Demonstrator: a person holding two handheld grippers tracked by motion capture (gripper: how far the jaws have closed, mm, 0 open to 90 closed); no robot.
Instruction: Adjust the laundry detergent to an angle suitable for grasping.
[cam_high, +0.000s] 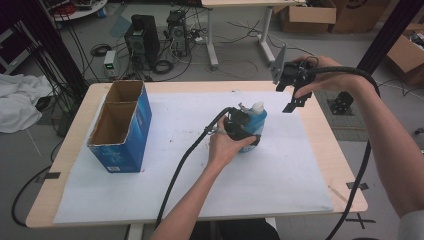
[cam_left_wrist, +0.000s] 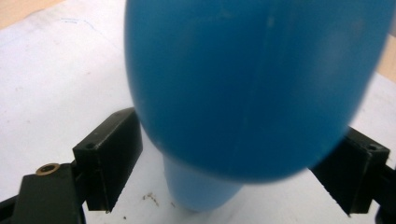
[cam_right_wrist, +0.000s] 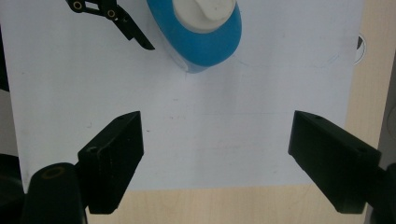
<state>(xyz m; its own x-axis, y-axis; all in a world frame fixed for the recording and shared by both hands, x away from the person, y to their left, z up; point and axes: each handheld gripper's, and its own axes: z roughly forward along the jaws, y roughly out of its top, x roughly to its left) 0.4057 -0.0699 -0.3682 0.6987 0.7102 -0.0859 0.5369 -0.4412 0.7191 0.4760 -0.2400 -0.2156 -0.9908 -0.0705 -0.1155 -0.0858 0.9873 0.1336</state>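
Blue bottle (cam_high: 255, 125) stands mid-desk on the white sheet (cam_high: 165, 130); left hand-held gripper (cam_left_wrist: 233, 172) pinches its rounded body. Risk: smooth curved plastic slips or tips from the jaws if lifted. Right hand-held gripper (cam_high: 296, 102) hovers spread at the far right, offering no support.

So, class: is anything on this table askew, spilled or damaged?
Little stands out. The blue bottle stands upright, cap on, between the left tongs. A few dark crumbs speckle the white sheet beside it.

Bottle (cam_high: 252, 125) mid-table, left gripper (cam_high: 245, 131) around it, box (cam_high: 121, 125) left, right gripper (cam_high: 295, 97) above right.
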